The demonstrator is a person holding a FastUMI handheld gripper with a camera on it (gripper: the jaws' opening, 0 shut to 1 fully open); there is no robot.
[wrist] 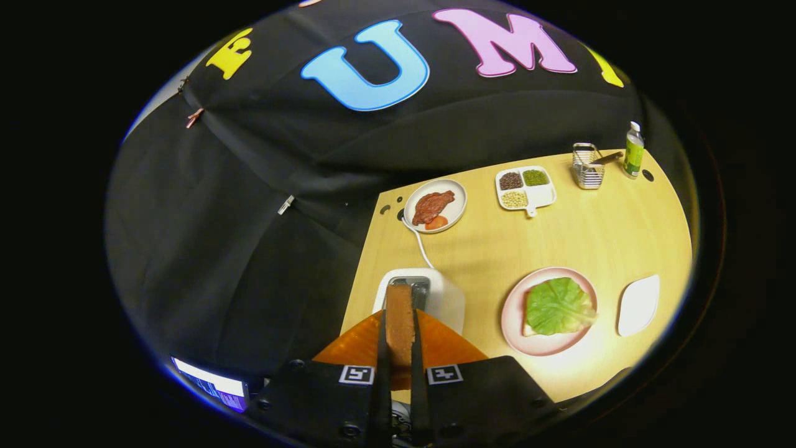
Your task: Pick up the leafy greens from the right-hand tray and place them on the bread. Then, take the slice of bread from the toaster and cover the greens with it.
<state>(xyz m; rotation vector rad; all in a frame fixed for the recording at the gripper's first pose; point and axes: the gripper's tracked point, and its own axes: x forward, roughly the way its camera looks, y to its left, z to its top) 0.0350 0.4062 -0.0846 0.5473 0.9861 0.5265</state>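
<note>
My gripper (398,339) is shut on a slice of brown bread (399,320), held edge-on between both fingers, lifted above the white toaster (444,297). The slice's far end hangs over the toaster's slot (418,285). To the right of the toaster a pink plate (513,314) holds another slice of bread with a green leaf (558,306) spread over it. A white tray (638,304) lies just right of that plate.
Beyond the toaster, a white plate (457,214) carries a brown piece of meat, with a white cord (420,242) running past it. A divided dish of beans (542,195), a wire basket (587,167) and a bottle (634,150) stand at the table's far edge.
</note>
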